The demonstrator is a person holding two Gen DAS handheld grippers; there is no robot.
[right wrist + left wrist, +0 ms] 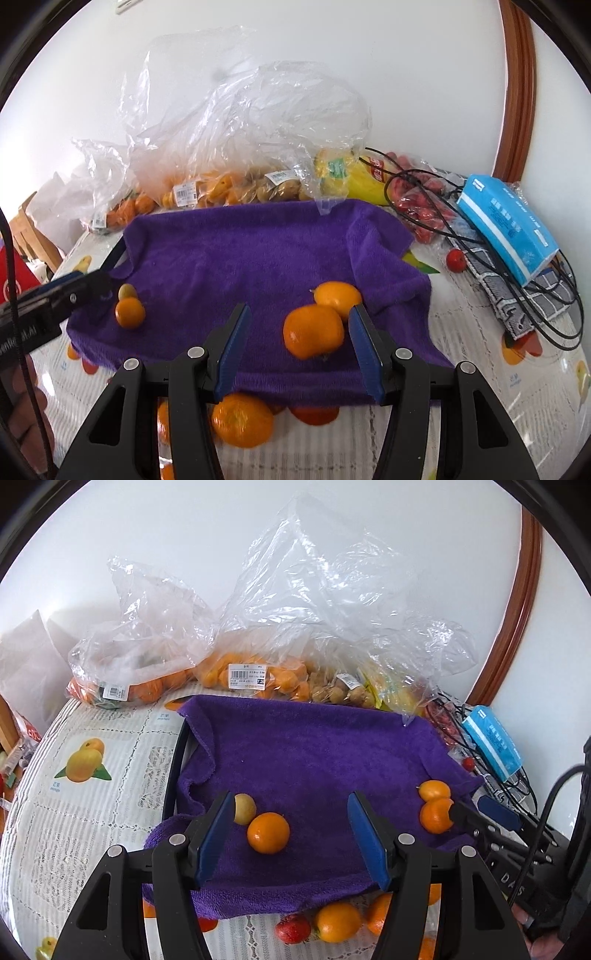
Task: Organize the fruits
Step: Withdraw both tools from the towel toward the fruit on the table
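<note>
On the purple towel, I see both grippers open and empty: left gripper over an orange at its left end, right gripper by a tangerine at its right end.

- My right fingers cover part of the tangerine.
- The purple towel hides what lies beneath it.
- Bagged fruit blurs behind crumpled plastic.

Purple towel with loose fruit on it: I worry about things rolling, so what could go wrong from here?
The orange touches a small yellow fruit, so a grab by the left gripper may nudge one away. The tangerine leans on another fruit near the purple towel edge, where the right gripper could push it off.
</note>
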